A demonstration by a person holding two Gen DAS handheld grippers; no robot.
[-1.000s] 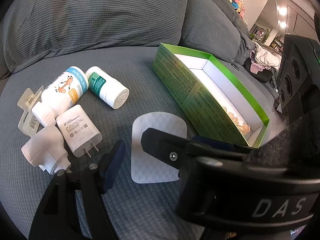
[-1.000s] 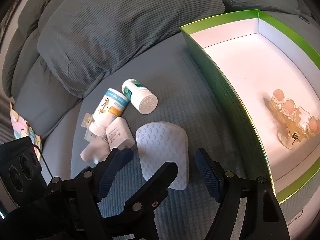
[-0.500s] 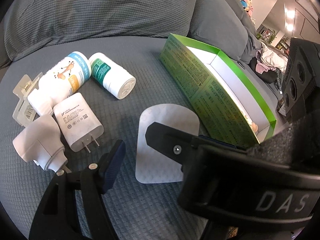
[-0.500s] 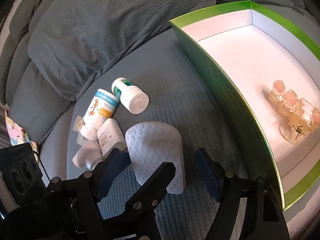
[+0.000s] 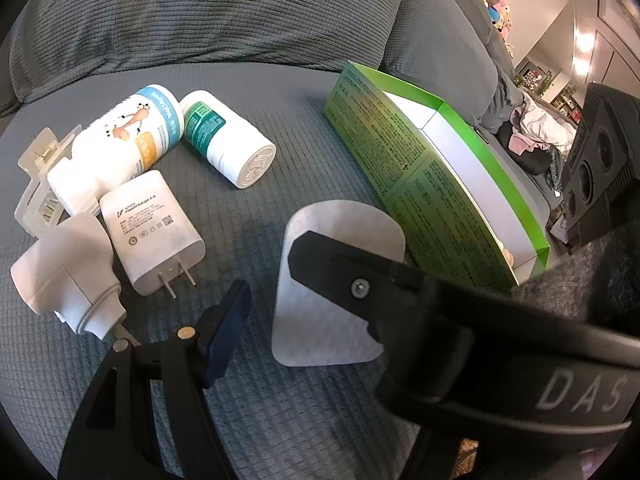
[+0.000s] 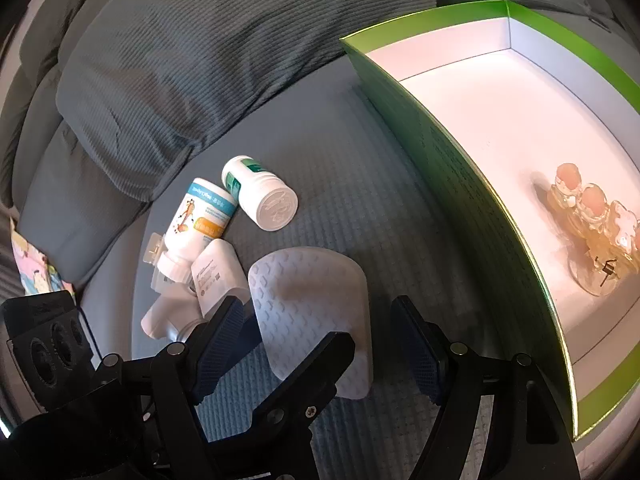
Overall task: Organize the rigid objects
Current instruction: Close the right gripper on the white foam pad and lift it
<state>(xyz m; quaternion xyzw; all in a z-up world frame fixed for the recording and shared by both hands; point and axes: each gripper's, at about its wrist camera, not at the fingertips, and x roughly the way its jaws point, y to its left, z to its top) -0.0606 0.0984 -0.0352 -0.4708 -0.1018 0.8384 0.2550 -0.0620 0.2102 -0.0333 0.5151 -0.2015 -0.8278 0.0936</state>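
Note:
A flat white ridged pad [image 5: 340, 232] [image 6: 304, 292] lies on the grey sofa seat beside an open green box [image 5: 420, 184] [image 6: 460, 208]. My right gripper [image 6: 318, 308] is open and straddles the pad without touching it. My left gripper [image 5: 320, 296] is open too, with its left pad clear of the ridged pad. Its right finger [image 6: 316, 368] crosses above the ridged pad. Left of the pad lie a giraffe-print bottle [image 5: 128, 136], a green-label bottle [image 5: 224, 140], a white charger [image 5: 152, 224], a round white adapter [image 5: 64, 264] and a clear hair clip [image 5: 36, 168].
A clear ornament with peach figures [image 6: 592, 232] sits inside the box. Grey back cushions [image 5: 200, 12] rise behind the seat. A colourful printed item [image 6: 28, 268] lies at the far left, and clothes [image 5: 536, 128] are piled beyond the box.
The left view has rolled and shifted slightly, so the box shows more of its side. The objects lie where they were, and neither gripper has taken hold of anything.

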